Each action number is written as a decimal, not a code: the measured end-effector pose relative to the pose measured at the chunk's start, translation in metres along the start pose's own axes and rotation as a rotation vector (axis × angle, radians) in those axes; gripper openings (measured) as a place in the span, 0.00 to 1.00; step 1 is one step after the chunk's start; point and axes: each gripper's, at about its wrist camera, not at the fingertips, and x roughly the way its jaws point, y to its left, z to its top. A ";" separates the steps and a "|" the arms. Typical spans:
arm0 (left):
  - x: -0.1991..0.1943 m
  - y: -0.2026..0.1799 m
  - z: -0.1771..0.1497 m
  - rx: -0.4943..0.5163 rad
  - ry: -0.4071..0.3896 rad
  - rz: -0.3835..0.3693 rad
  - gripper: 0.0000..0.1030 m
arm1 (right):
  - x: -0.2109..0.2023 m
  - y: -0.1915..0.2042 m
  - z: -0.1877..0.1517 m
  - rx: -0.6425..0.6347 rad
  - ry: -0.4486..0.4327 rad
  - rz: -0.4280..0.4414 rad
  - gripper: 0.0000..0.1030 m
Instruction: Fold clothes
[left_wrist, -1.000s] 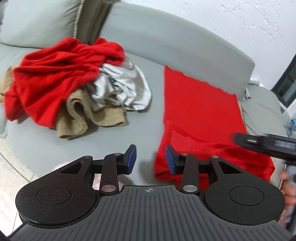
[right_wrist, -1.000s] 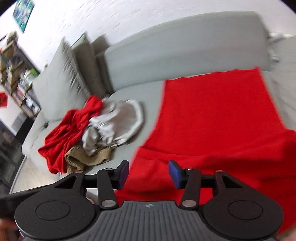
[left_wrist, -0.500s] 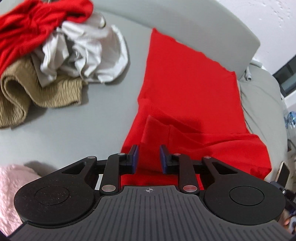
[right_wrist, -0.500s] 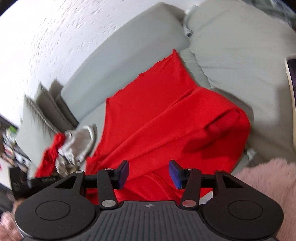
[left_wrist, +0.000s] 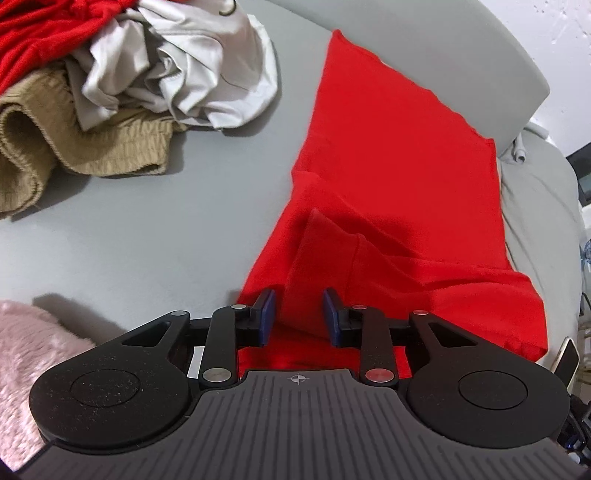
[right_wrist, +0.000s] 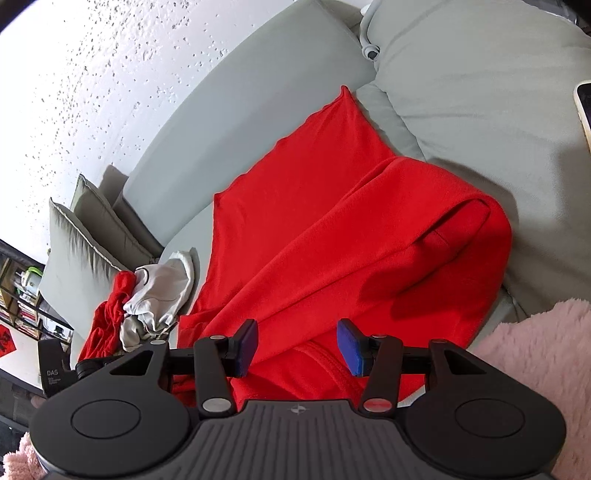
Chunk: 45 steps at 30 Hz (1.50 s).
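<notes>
Item: red garment (left_wrist: 399, 155) lying spread on the grey sofa (left_wrist: 147, 229), its near edge bunching in a raised fold under both tools
Left gripper (left_wrist: 298, 317): jaws opening, pads straddling the raised fold, not pressing it
Right gripper (right_wrist: 297, 345): fingers standing spread over the near hem, cloth lying between them, nothing pinched
Beyond the left fingers: heap of white, tan and red clothes (left_wrist: 110, 85) waiting, well apart
Handling advice: pinching one clean layer at each near corner, both at matching depth, keeping the fold line straight
Change from a second ago: both tools having dropped onto the near edge; heap sliding out of frame; left jaws narrower
</notes>
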 end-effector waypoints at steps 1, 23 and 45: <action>0.002 0.000 0.002 -0.003 -0.002 -0.005 0.26 | 0.000 0.000 0.000 -0.001 0.000 -0.002 0.47; -0.051 -0.005 0.003 0.142 -0.308 -0.008 0.00 | -0.007 -0.037 0.021 0.231 -0.152 -0.131 0.49; -0.011 -0.015 -0.016 0.266 -0.164 0.148 0.01 | 0.005 -0.092 0.046 0.408 -0.040 -0.355 0.15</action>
